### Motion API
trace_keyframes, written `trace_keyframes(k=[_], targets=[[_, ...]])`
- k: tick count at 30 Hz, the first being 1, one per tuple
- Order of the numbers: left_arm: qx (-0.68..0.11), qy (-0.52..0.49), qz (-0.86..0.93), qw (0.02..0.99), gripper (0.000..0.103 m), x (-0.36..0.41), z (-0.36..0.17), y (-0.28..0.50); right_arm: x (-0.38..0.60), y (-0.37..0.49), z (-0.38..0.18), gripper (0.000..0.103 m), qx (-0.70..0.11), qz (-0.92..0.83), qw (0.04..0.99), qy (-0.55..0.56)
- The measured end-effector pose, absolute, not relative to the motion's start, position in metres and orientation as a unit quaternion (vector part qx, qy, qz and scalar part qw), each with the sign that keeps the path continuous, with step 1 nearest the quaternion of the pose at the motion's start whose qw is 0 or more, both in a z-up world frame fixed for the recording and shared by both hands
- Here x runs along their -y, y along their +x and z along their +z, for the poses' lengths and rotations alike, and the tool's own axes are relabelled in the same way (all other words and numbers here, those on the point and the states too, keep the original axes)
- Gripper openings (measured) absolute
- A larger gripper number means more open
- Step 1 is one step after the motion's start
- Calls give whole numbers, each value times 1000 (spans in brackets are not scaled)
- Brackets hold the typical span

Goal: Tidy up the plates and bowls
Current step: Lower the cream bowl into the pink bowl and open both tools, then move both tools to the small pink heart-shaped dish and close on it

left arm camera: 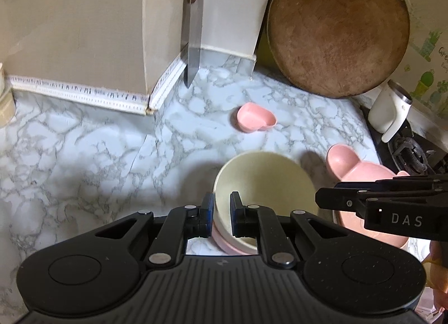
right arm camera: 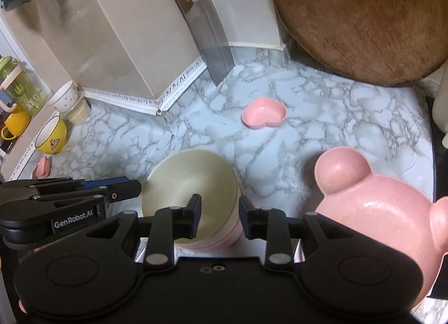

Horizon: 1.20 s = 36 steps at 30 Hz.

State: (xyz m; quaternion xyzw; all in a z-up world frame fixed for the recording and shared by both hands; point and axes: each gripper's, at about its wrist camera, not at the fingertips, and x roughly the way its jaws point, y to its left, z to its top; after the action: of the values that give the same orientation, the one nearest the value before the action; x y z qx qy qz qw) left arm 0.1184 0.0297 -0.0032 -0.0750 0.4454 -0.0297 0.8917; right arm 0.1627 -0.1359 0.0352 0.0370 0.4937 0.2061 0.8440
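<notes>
A marble-patterned countertop (left arm camera: 84, 156) fills both wrist views. Near its middle, a cream bowl (left arm camera: 266, 181) sits tilted inside a pink bowl (left arm camera: 226, 245). The left gripper (left arm camera: 222, 213) pinches the cream bowl's near rim — one finger outside the wall, one inside. The right gripper (right arm camera: 219, 216) hovers just over the same stack with its jaws parted wide, gripping nothing. Just right of the stack lies a pink bear-shaped plate (right arm camera: 372, 206), and farther back, well apart, a small pink heart-shaped dish (right arm camera: 264, 112). A cleaver (right arm camera: 212, 44) and a round wooden board (right arm camera: 364, 16) lean against the back wall.
</notes>
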Motion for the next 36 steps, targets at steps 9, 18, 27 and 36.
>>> trace_keyframes(k=[9,18,27,36], targets=[[-421,-73,-42,903,11,-28,16,132,139,180,48,38,-479,200,854,29],[-403,-69,-49,911,12,-25,27,155,143,202,56,48,-468,193,862,27],[-406,-81,-57,909,26,-23,24,186,152,231,58,64,-459,179,869,37],[-388,-79,-48,917,71,-25,20,216,157,261,48,82,-459,172,871,32]])
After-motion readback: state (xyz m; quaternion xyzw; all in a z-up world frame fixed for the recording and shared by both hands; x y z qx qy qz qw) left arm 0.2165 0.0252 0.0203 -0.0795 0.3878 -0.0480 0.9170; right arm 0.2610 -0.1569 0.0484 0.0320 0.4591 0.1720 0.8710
